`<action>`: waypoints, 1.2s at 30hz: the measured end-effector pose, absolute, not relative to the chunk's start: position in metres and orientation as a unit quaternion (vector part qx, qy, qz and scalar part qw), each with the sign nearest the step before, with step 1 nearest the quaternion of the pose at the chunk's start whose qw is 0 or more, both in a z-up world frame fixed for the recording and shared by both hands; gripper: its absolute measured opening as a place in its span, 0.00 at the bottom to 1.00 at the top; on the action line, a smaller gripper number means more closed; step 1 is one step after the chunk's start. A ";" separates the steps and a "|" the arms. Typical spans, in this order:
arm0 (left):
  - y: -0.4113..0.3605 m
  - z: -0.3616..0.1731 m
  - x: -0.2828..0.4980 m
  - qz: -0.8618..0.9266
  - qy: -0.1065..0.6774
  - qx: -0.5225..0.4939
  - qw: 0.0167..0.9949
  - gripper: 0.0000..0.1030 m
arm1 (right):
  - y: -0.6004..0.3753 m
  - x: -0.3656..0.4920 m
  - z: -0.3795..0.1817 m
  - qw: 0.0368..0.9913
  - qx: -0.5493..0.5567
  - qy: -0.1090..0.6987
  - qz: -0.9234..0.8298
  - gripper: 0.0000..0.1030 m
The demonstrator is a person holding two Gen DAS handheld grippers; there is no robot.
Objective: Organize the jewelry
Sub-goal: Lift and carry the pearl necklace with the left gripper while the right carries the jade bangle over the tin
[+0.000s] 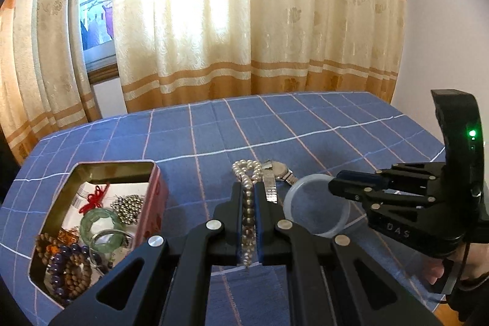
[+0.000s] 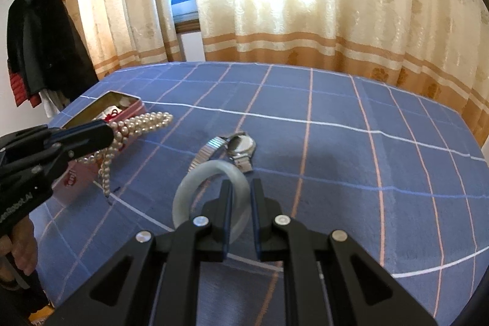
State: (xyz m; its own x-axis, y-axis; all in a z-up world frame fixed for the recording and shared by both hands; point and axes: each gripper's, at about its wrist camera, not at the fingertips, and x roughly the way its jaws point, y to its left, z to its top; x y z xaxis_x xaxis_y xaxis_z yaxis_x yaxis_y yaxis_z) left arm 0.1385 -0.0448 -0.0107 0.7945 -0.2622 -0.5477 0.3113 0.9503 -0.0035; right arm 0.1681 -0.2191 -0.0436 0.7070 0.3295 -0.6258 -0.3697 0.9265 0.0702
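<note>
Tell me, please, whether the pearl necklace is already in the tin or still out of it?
Out: the left gripper is shut on the pearl necklace, which dangles beside the tin.

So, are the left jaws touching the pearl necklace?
Touching. The left wrist view shows the left gripper shut on the pearl necklace, with beads pressed between both jaws.

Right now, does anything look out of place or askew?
Nothing damaged or spilled. The wristwatch and pale bangle lie on the bedspread, outside the tin; the pearl strand dangles unevenly from the left tool.
</note>
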 end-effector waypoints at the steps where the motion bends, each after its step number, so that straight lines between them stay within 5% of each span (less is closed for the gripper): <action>1: -0.043 -0.008 0.137 -0.152 0.280 0.043 0.947 0.05 | -0.217 0.168 -0.042 0.924 -0.032 0.331 0.190 0.14; 17: 0.075 0.027 0.143 -0.045 0.250 0.032 0.967 0.05 | -0.123 0.191 0.007 0.918 -0.058 0.289 0.266 0.14; 36: 0.135 -0.017 0.181 -0.013 0.297 -0.015 0.955 0.05 | -0.026 0.233 -0.018 0.894 -0.091 0.316 0.303 0.14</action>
